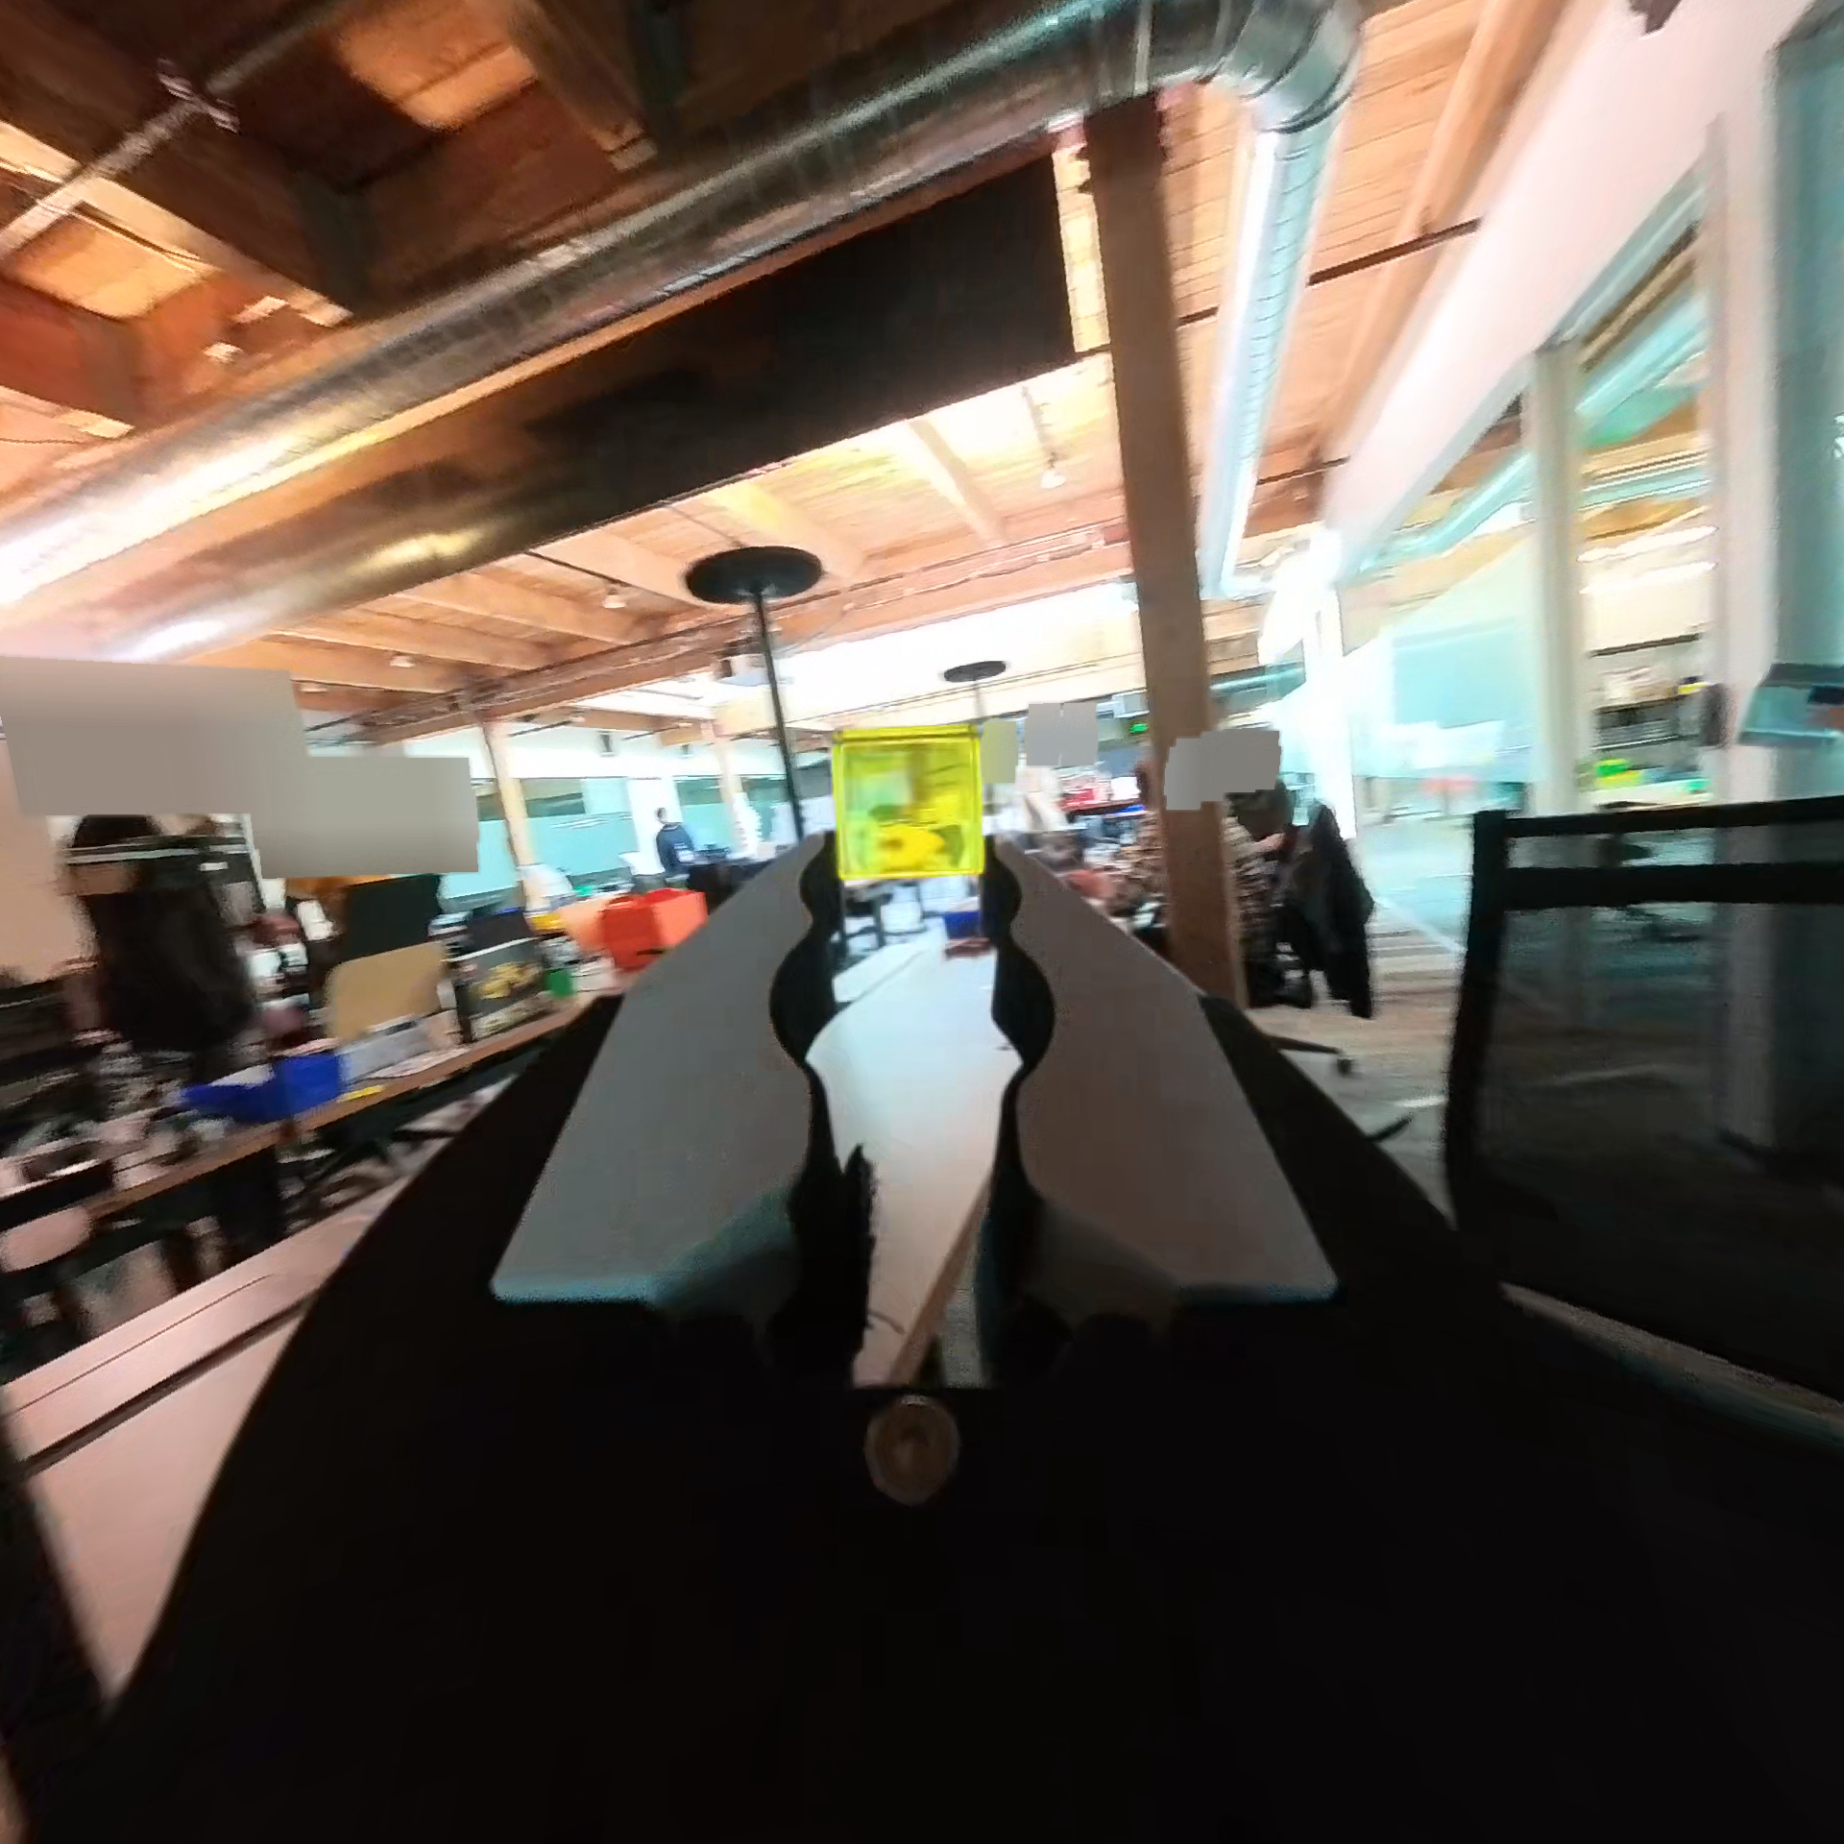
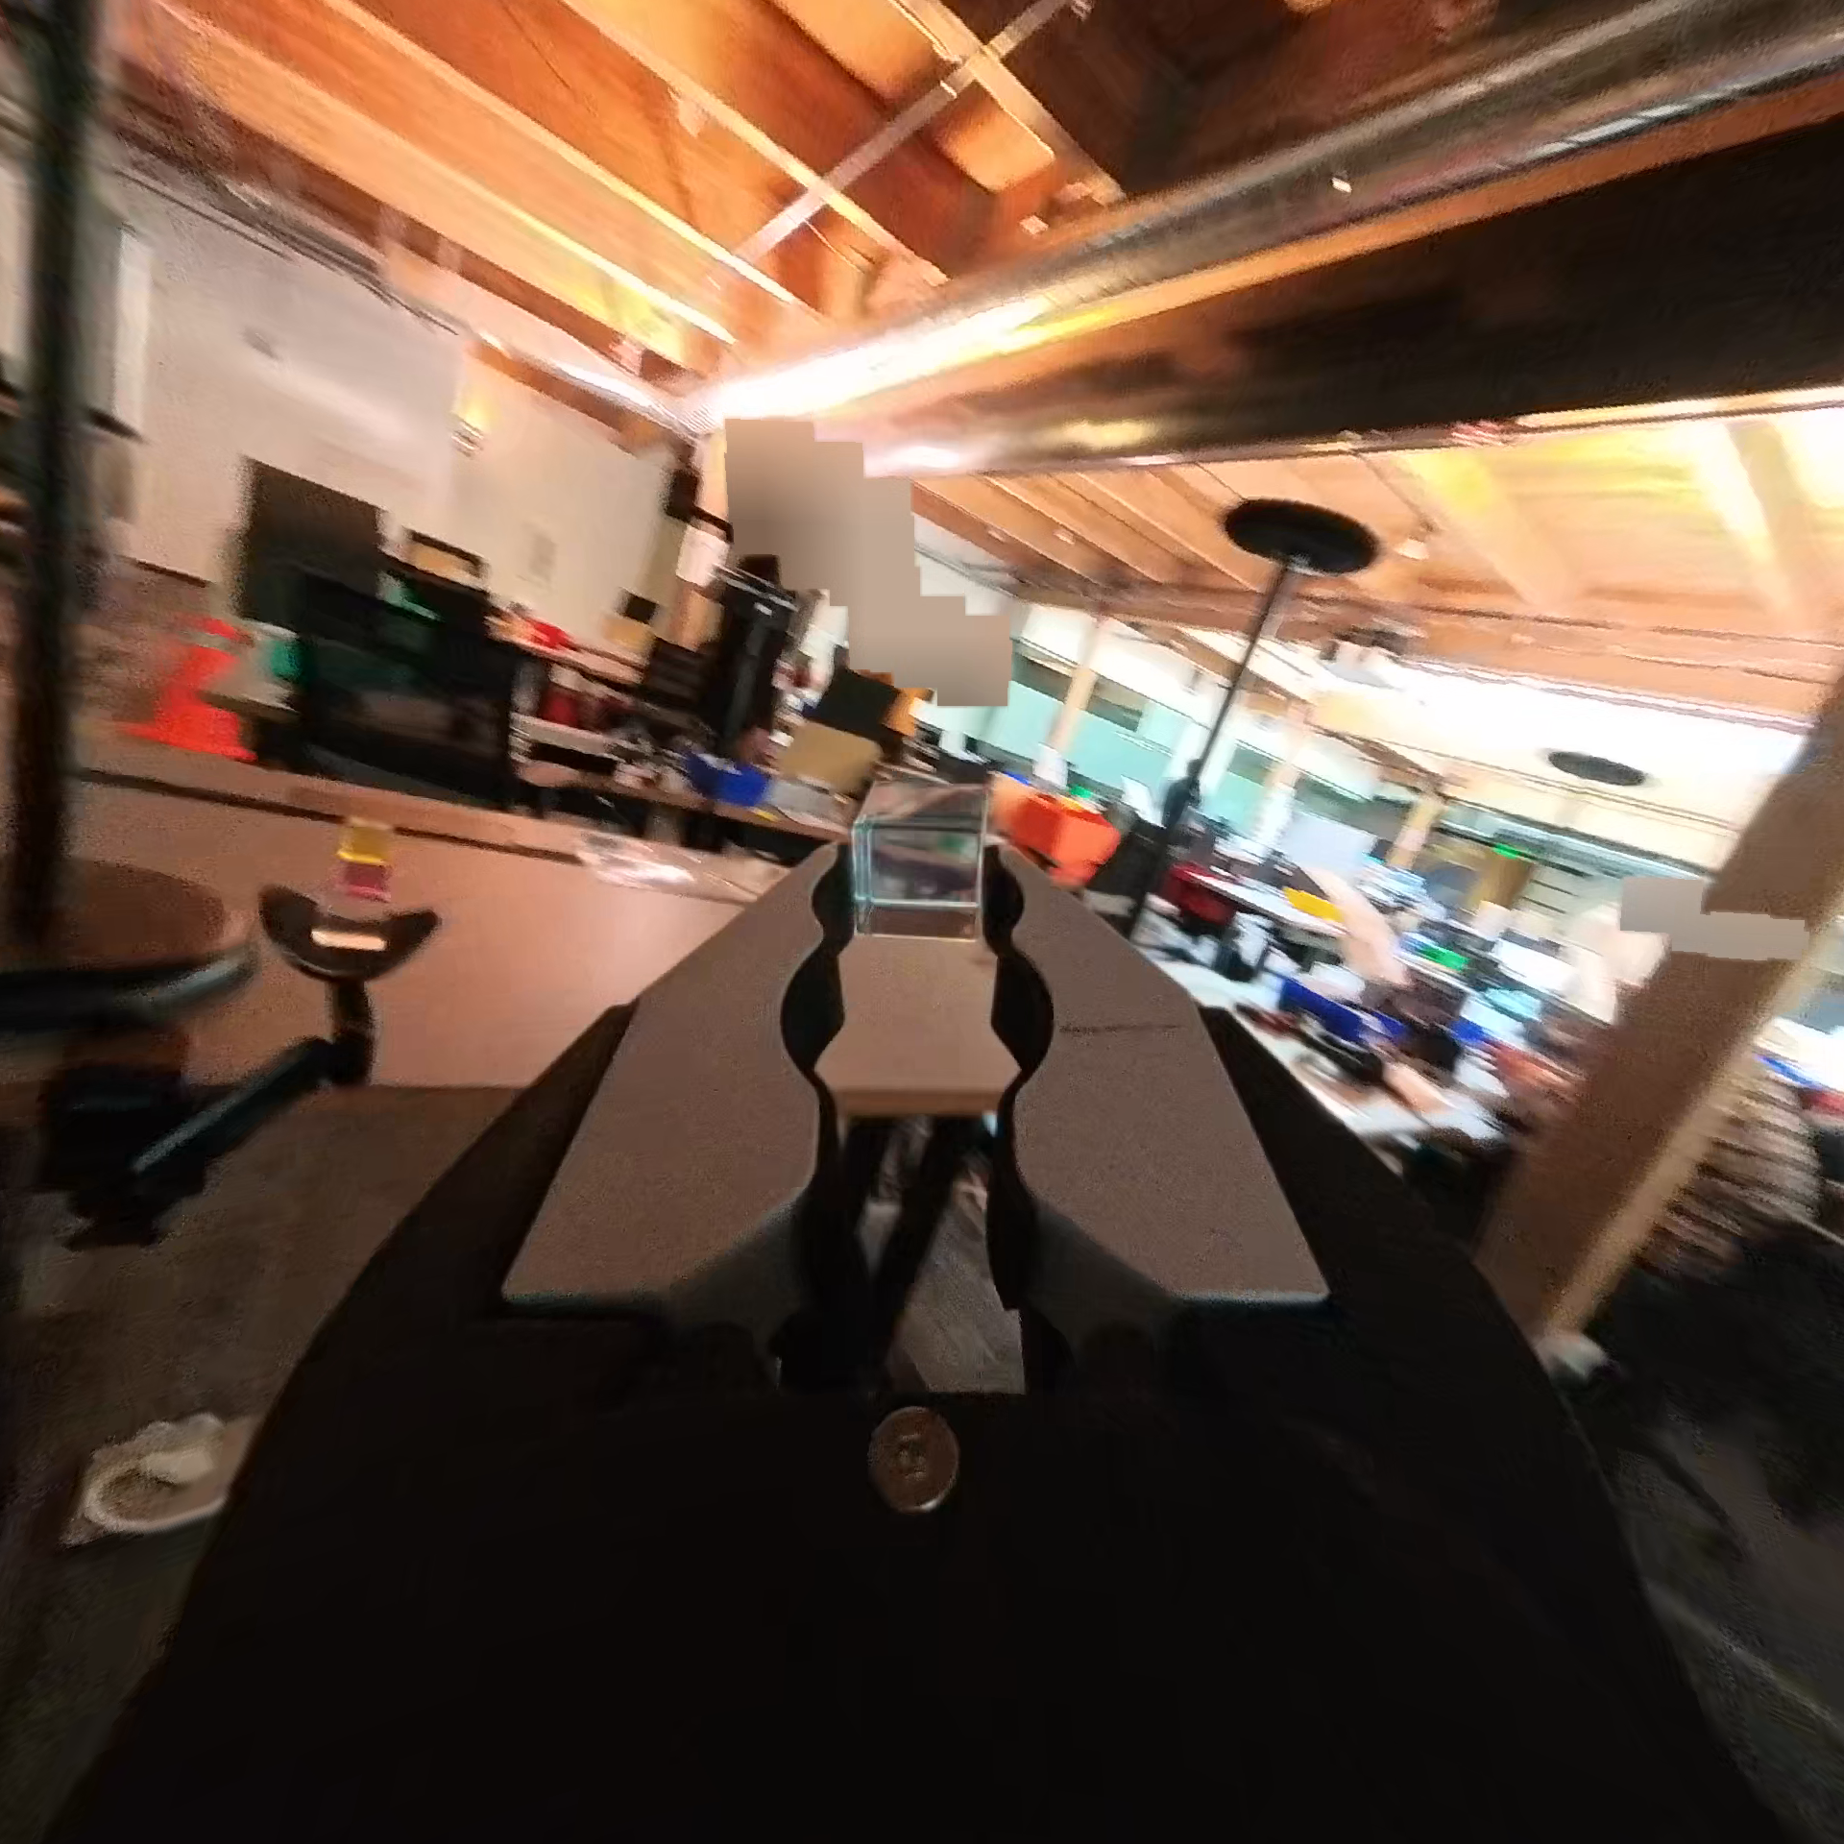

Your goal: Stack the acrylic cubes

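My left gripper [image 1: 910, 860] is shut on a see-through yellow cube [image 1: 906, 804], held at its fingertips and raised in the air above a long pale table [image 1: 918, 1088]. My right gripper [image 2: 920, 878] is shut on a clear colourless cube [image 2: 920, 860], gripped at its fingertips above a brown table [image 2: 519, 958]. In the right wrist view a small stack of a yellow block on a red block [image 2: 361, 856] stands on that table at the left, behind a black clamp mount [image 2: 344, 933].
A black mesh chair back [image 1: 1646, 1078] stands close on the right of the left wrist view. A wooden post [image 1: 1162, 559] rises behind the table. Cluttered desks, an orange bin [image 2: 1060, 823] and blue bins fill the room beyond. A person [image 1: 675, 844] stands far off.
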The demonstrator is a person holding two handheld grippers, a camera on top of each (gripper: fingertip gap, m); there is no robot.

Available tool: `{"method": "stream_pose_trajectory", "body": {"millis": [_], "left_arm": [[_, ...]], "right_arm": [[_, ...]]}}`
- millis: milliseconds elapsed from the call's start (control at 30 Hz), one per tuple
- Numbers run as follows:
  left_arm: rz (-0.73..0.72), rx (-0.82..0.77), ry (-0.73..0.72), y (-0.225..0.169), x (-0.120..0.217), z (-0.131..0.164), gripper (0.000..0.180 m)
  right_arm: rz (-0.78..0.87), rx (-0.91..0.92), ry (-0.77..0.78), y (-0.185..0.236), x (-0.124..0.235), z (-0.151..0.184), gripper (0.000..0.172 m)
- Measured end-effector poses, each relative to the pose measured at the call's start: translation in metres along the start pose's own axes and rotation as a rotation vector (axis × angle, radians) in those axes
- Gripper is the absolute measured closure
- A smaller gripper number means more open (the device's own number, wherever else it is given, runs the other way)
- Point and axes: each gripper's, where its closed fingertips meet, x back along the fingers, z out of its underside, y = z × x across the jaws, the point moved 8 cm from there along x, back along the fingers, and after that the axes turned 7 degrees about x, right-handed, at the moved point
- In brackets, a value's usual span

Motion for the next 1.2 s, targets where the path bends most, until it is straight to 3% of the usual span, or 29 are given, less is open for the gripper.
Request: {"method": "stream_pose_trajectory", "body": {"millis": [200, 433, 600, 700, 833, 1200], "left_arm": [[-0.198, -0.147, 0.045, 0.047, 0.023, 0.000, 0.155], [-0.363, -0.128, 0.005, 0.107, 0.028, 0.016, 0.155], [-0.357, -0.114, 0.051, 0.122, 0.015, 0.032, 0.155], [-0.361, -0.113, 0.090, 0.124, 0.009, 0.036, 0.155], [-0.394, -0.115, 0.130, 0.125, 0.004, 0.042, 0.155], [-0.555, -0.160, 0.211, 0.117, -0.015, 0.048, 0.155]], "right_arm": [[-0.351, -0.049, -0.137, 0.050, -0.138, 0.019, 0.149], [-1.135, 0.045, -0.148, 0.154, -0.301, 0.023, 0.149], [-1.529, -0.145, -0.214, 0.222, -0.377, 0.049, 0.149], [-1.680, -0.291, -0.210, 0.250, -0.411, 0.069, 0.149], [-1.797, -0.339, -0.203, 0.281, -0.440, 0.098, 0.148], [-1.993, -0.474, -0.265, 0.319, -0.463, 0.129, 0.148]]}}
